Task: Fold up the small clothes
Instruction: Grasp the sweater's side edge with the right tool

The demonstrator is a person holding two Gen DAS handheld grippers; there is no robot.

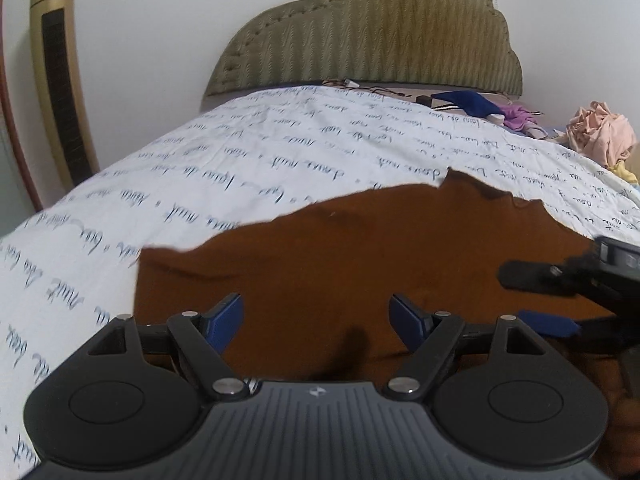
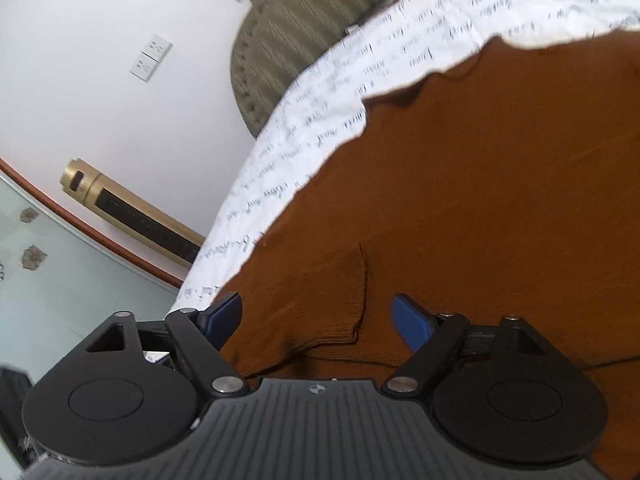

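Note:
A brown knit garment (image 1: 360, 256) lies spread on a bed with a white sheet printed with script (image 1: 240, 160). My left gripper (image 1: 316, 320) is open, its blue pads apart just above the garment's near part. My right gripper shows at the right of the left wrist view (image 1: 540, 300), over the garment's right side. In the right wrist view the right gripper (image 2: 318, 318) is open over the garment (image 2: 480, 200), with a ribbed cuff or hem edge (image 2: 344, 328) lying between its fingers. Neither gripper holds cloth.
A green padded headboard (image 1: 380, 32) stands at the far end of the bed. Blue, purple and pink clothes (image 1: 600, 136) are piled at the far right. A gold tower fan (image 1: 60, 80) stands left of the bed by the wall.

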